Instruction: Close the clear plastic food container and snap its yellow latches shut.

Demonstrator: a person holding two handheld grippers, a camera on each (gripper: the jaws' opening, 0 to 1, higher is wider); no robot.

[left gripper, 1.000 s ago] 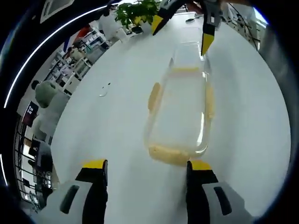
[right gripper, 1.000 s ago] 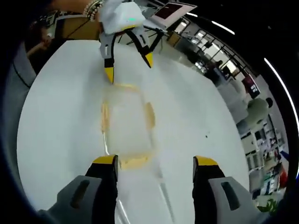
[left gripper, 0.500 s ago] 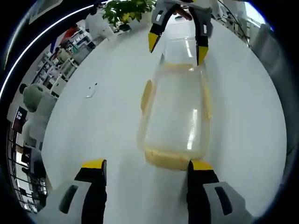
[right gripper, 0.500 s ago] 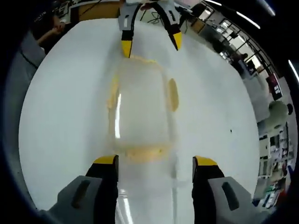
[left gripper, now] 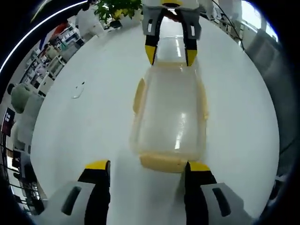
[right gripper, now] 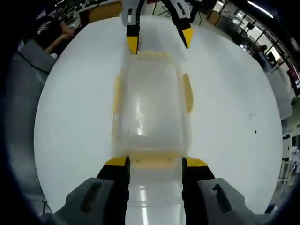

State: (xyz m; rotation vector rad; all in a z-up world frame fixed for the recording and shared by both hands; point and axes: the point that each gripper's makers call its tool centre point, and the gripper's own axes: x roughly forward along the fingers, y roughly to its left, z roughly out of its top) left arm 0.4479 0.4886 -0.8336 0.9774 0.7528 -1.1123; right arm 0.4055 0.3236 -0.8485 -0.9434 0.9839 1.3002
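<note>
The clear plastic container lies lengthwise on the white table between my two grippers. It has yellow latches on its long sides and on its ends. My left gripper is open at the near end, its right jaw beside the end latch. My right gripper reaches in from the far end. In the right gripper view the container runs away from my right gripper, whose jaws stand open on either side of the near end latch. The left gripper shows at the far end.
The white round table spreads wide on both sides of the container. A small clear scrap lies to the left. A potted plant stands at the table's far edge. A seated person is beyond the table.
Both grippers have moved in toward the container's ends, which now looks larger in both views. The right gripper's jaws have narrowed around the end latch.
</note>
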